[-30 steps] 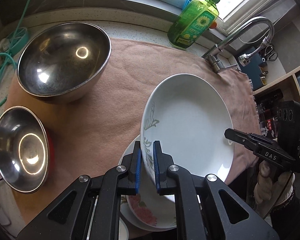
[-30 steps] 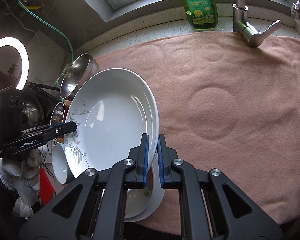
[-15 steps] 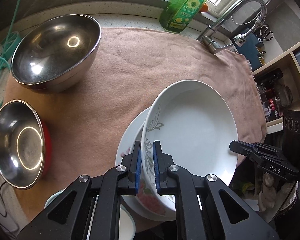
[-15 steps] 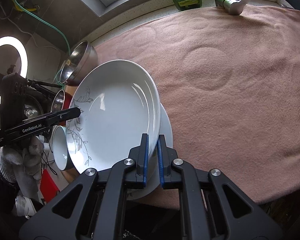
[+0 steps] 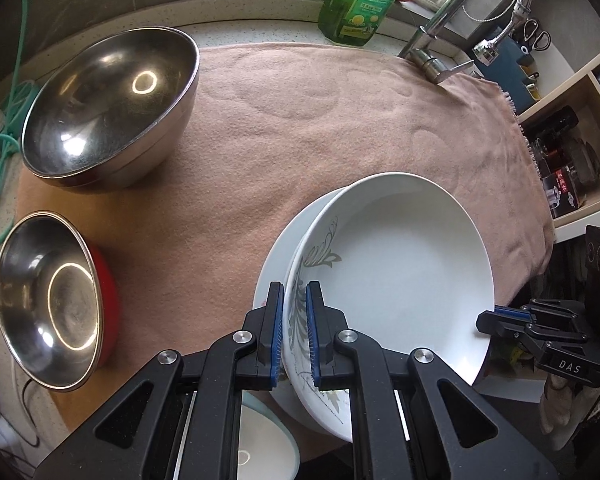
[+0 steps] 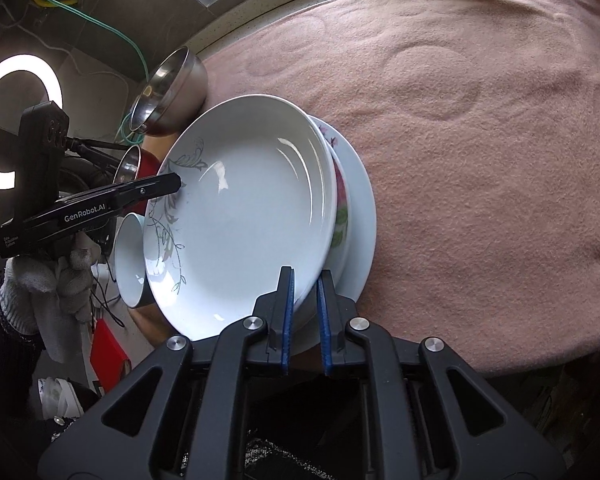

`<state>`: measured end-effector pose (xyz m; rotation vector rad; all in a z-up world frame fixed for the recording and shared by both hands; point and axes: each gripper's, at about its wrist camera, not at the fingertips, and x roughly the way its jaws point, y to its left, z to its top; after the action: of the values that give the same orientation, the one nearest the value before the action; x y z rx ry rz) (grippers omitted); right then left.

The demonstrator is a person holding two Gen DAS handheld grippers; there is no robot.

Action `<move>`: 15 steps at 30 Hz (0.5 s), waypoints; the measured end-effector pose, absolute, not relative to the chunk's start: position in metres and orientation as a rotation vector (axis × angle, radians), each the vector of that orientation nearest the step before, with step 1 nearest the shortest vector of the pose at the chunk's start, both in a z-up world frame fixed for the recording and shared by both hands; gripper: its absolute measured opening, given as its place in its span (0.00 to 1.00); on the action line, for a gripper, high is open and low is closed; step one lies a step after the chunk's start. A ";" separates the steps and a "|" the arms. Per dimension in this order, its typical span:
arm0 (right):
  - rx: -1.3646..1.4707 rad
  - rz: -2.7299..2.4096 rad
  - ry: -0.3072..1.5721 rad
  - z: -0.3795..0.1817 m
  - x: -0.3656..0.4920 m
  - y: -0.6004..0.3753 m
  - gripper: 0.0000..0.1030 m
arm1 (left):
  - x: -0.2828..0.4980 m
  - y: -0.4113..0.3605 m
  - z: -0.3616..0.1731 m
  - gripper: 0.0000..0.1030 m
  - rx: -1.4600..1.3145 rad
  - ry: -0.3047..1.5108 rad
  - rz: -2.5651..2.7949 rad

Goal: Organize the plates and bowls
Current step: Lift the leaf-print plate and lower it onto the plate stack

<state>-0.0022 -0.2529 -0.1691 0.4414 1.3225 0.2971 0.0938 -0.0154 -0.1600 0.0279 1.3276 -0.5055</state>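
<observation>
On the far left of the counter you have the big steel bowl, and nearer to you the small steel bowl, which sits in a red bowl. Both stand on the pink towel and are well apart from your grippers.

Your left gripper is clenched on the left rim of the white plate with the grey leaf pattern. The blue pads press on the rim from both sides, one under it and one on the upper face. The plate is tilted, and it lies over a stack of plates at the near edge of the towel. You can see the flower-pattern plate just under it and a wider plain white plate under that one. Whether the leaf plate already rests on the stack I cannot tell.

Your right gripper is at the opposite rim of the same plate. Its jaws are just opening: the gap between the blue pads is a little wider than the rim, and the rim is between them without clear pressing.

A light cup with a pale interior stands just beside the stack, on the left-gripper side. At the back of the counter are the green soap bottle and the tap.
</observation>
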 end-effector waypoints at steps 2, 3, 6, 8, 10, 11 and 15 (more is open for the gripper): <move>0.437 0.297 1.326 -0.169 -0.003 -0.252 0.11 | 0.093 -0.017 -0.162 0.09 0.045 1.334 -0.508; 0.444 0.297 1.329 -0.170 -0.002 -0.252 0.11 | 0.092 -0.017 -0.163 0.09 0.047 1.333 -0.506; 0.447 0.293 1.341 -0.173 -0.001 -0.251 0.11 | 0.092 -0.017 -0.164 0.09 0.051 1.332 -0.503; 0.446 0.291 1.352 -0.175 -0.001 -0.247 0.11 | 0.092 -0.017 -0.164 0.09 0.052 1.332 -0.500; 0.429 0.292 1.349 -0.173 0.000 -0.244 0.12 | 0.092 -0.016 -0.166 0.09 0.049 1.340 -0.494; 0.420 0.286 1.344 -0.172 0.000 -0.243 0.12 | 0.092 -0.016 -0.168 0.09 0.042 1.345 -0.496; 0.408 0.270 1.346 -0.172 0.002 -0.246 0.12 | 0.090 -0.018 -0.168 0.09 0.059 1.335 -0.495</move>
<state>0.0016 -0.2464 -0.1720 0.4082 1.3464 0.2697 0.0903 -0.0181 -0.1676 0.0589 1.3351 -0.4949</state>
